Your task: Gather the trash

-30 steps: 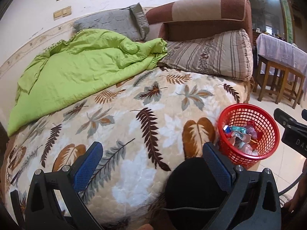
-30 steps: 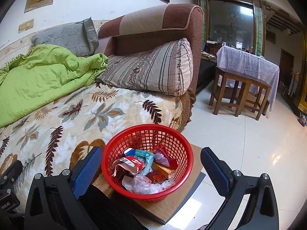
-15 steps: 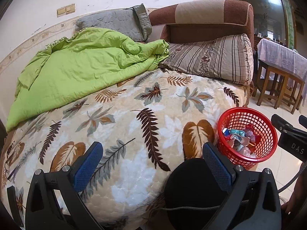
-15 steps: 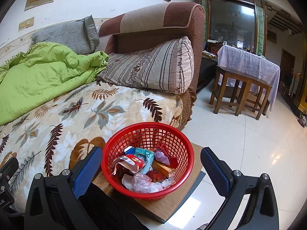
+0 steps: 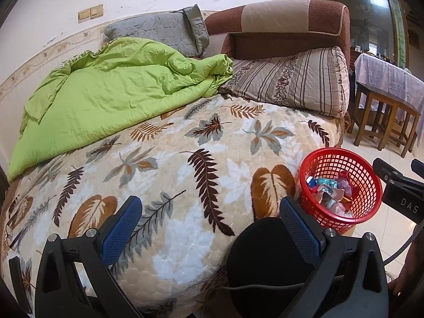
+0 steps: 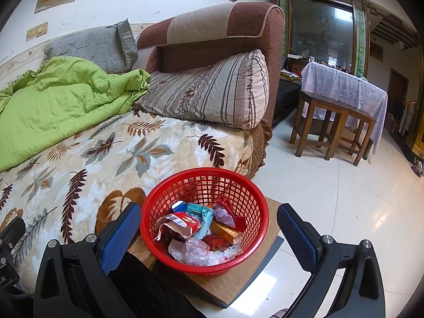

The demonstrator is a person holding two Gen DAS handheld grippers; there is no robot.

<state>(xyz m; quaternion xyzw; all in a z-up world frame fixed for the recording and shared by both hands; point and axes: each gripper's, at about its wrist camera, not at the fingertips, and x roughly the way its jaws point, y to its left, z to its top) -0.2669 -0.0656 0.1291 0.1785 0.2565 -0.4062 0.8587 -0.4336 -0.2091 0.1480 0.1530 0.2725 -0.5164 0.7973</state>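
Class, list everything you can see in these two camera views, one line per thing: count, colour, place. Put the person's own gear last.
basket: 1, red, on a board beside the bed
wrappers: several, mixed colours, inside the basket
board: 1, tan, on the floor under the basket
bedspread: 1, cream with leaf print, covering the bed
quilt: 1, lime green, bunched at the bed's far side
striped pillow: 1, beige and brown, against the headboard
grey pillow: 1, by the wall
headboard: 1, brown and tan
stools: 2, wooden, under a white-clothed table
left gripper: 1, black with blue pads, open
right gripper: 1, same, open
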